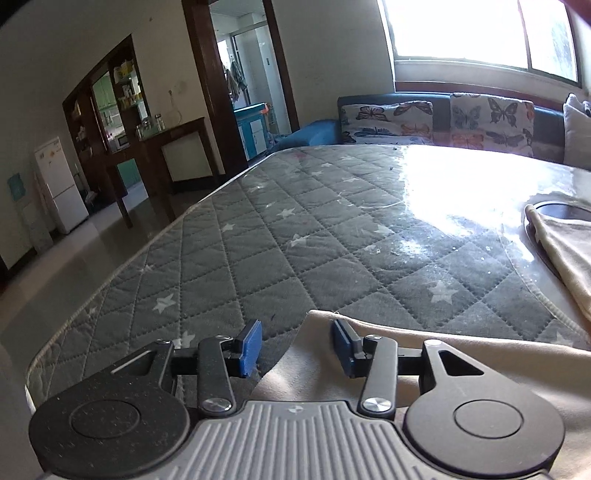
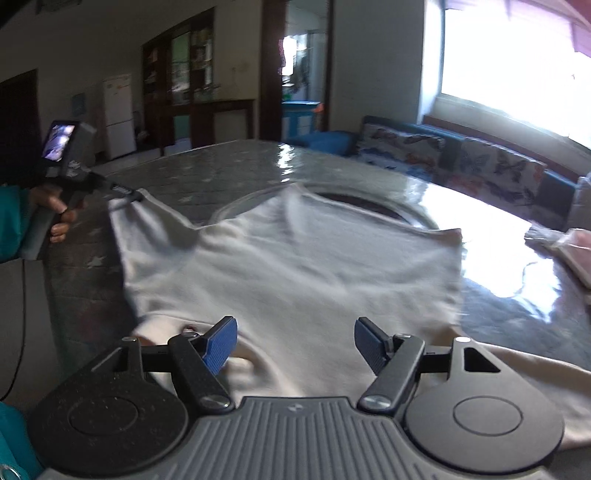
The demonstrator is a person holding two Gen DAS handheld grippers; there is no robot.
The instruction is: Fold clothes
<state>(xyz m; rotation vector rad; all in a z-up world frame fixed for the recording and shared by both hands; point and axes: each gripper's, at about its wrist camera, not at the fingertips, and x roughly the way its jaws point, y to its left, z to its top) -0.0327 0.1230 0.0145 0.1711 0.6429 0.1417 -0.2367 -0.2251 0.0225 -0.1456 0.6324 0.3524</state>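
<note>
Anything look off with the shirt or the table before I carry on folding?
Nothing damaged or spilled. The cream shirt lies rumpled on the table, its left corner lifted beside the left tongs; right tongs open above it.

Butterfly-print sofa (image 1: 436, 120) under the window (image 1: 476, 33) (glaring); white fridge (image 1: 59, 184).

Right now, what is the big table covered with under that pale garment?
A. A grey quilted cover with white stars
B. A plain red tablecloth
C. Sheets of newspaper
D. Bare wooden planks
A: the table wears a grey cover stitched in diamonds and dotted with white stars, and the cream garment lies spread across it.
</note>
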